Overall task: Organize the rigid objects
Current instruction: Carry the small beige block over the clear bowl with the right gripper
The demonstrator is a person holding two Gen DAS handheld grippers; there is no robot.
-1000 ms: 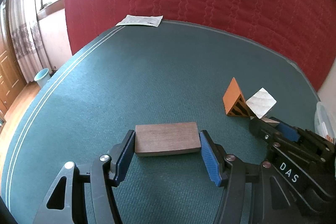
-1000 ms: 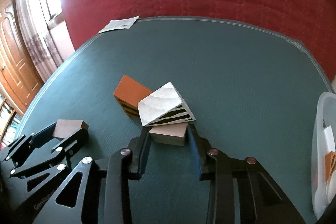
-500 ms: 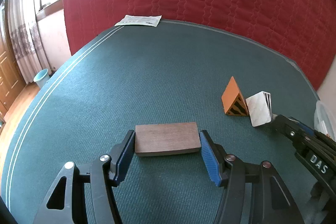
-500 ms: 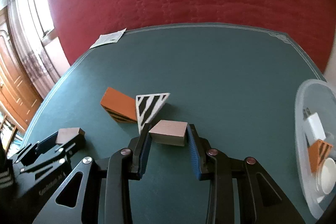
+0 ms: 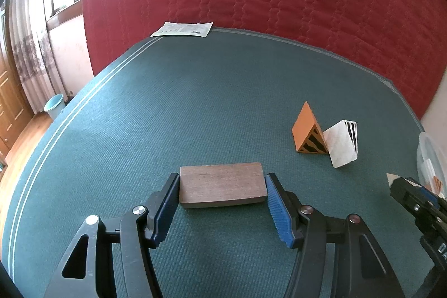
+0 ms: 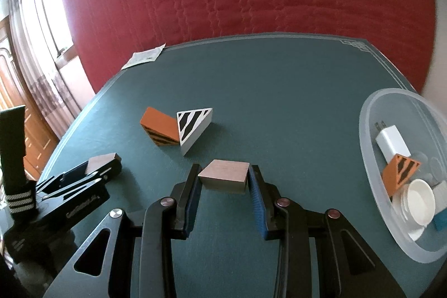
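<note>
My left gripper [image 5: 222, 186] is shut on a long brown wooden block [image 5: 222, 185], its blue pads pressing both ends just over the green table. In the right wrist view this gripper [image 6: 104, 168] shows at the left, still gripping the same block [image 6: 102, 159]. My right gripper [image 6: 223, 180] is shut on a smaller wooden block [image 6: 225, 176]; it enters the left wrist view at the right edge [image 5: 399, 182]. An orange striped wedge [image 6: 159, 127] and a white striped wedge [image 6: 195, 127] lie touching on the table, ahead and left of the right gripper.
A clear plastic tub [image 6: 371, 130] at the right holds a white charger, an orange striped wedge and white lids. A paper sheet [image 5: 181, 29] lies at the table's far edge below the red quilted wall. A blue bin [image 5: 53, 109] stands on the floor at the left.
My right gripper has carried its small block to the right, away from the wedges and nearer the tub. The white wedge that leaned on it has tipped onto the table. The left gripper stayed still.
</note>
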